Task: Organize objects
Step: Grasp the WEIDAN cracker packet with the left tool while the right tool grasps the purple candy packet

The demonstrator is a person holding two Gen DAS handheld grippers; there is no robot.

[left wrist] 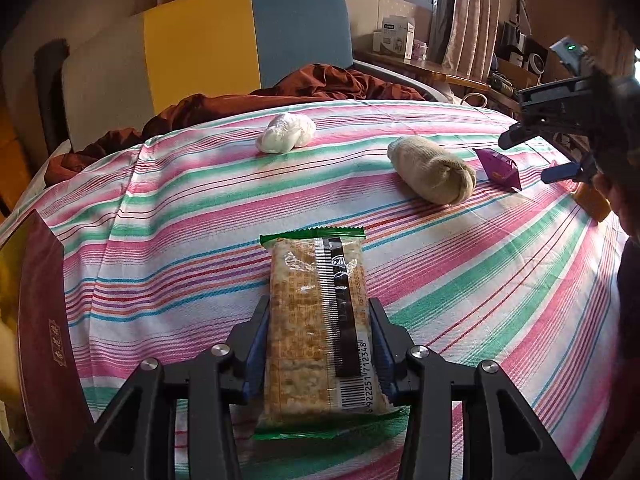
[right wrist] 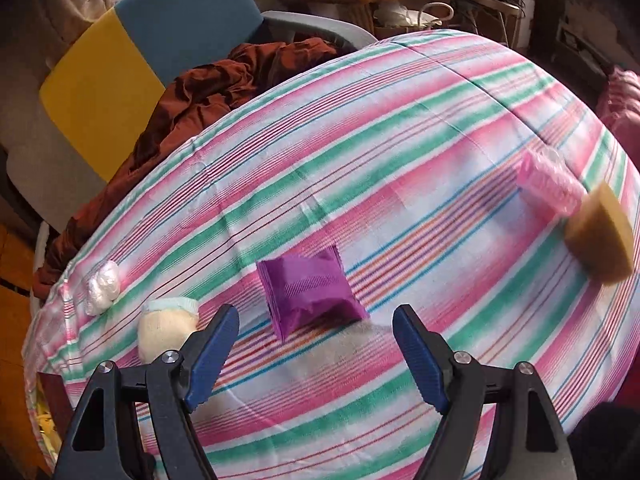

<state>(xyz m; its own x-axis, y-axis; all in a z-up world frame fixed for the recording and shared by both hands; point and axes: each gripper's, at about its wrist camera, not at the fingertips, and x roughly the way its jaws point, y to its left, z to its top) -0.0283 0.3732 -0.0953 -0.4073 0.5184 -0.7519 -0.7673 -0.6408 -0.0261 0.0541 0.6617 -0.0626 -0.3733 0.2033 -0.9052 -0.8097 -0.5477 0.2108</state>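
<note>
1. Two tongs work: the left tongs (left wrist: pixel 318 344) clamp the cracker packet (left wrist: pixel 316 332) above the bed (left wrist: pixel 460 280).
2. The right tongs (right wrist: pixel 316 344), wide and empty, should straddle the purple packet (right wrist: pixel 310 294) at twelve o'clock squarely.

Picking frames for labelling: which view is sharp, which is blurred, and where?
Left wrist view: sharp, barcode on the cracker pack readable, window glare at top. Right wrist view: blurred, worst at the sponge and pink roll; purple packet soft.
</note>
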